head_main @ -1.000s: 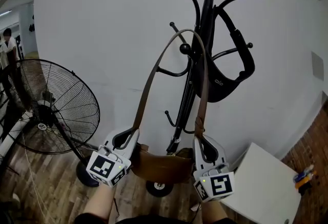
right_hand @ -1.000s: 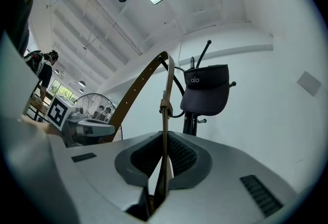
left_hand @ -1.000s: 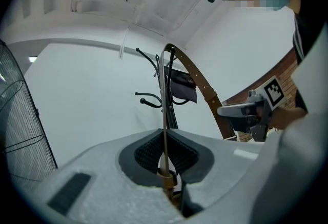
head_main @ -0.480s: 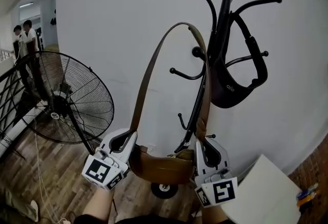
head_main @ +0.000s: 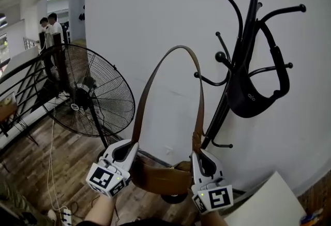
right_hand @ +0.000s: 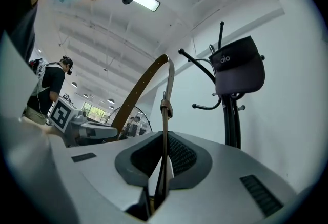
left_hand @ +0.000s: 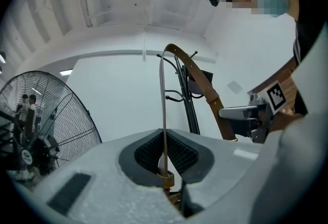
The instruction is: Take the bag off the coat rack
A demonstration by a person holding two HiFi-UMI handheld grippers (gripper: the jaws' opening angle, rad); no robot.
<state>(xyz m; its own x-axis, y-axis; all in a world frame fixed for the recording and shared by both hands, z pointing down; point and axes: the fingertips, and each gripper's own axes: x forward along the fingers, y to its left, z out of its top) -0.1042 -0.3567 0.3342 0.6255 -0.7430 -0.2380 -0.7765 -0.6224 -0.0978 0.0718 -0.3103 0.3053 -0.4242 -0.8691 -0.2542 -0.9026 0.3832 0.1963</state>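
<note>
As I hold the brown bag [head_main: 160, 178] low between the two tools, the left hand-held gripper [head_main: 125, 148] is clenched on one end of its strap [head_main: 178, 50] and the right hand-held gripper [head_main: 201, 156] is clenched on the other end. The strap arches up in a free loop, near the coat rack [head_main: 243, 49] but, as far as I can judge, hooked on none of its arms; a black cap [head_main: 253, 103] hangs there. I read the lift-off as done and the carry-away as the step in hand. Next calls for drawing the bag clear of the nearest knobbed hook [head_main: 221, 57], both grips firm, then lowering it, perhaps onto the white surface [head_main: 274, 201] at lower right.
</note>
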